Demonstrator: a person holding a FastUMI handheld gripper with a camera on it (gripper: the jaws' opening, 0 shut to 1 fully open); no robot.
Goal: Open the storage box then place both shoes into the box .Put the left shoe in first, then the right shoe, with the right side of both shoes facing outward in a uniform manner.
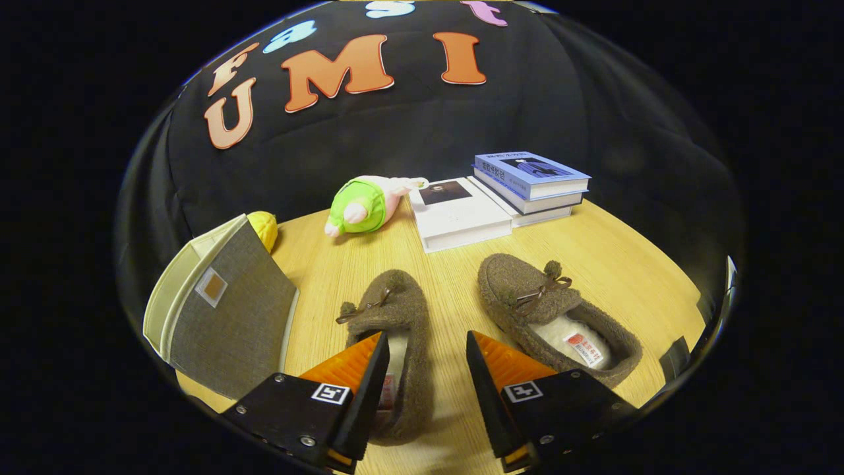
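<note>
Two brown fuzzy slippers with small bows lie on the wooden table (455, 277), toes pointing away from me. The left-hand slipper (395, 310) has its heel end between my fingers, close against the left finger (356, 369). The right-hand slipper (527, 297) lies apart, just beyond the right finger (501, 369), with its white lining showing. My gripper (426, 338) is open and neither finger presses on the slipper. The grey fabric storage box (231, 323) with a cream rim stands to the left of the fingers, its labelled grey panel tilted toward me.
Beyond the slippers lie a white book (461, 214) and a stack of two books (531, 181) with a blue cover on top. A green and pink plush toy (362, 204) rests further left. A yellow object (264, 227) peeks out behind the box.
</note>
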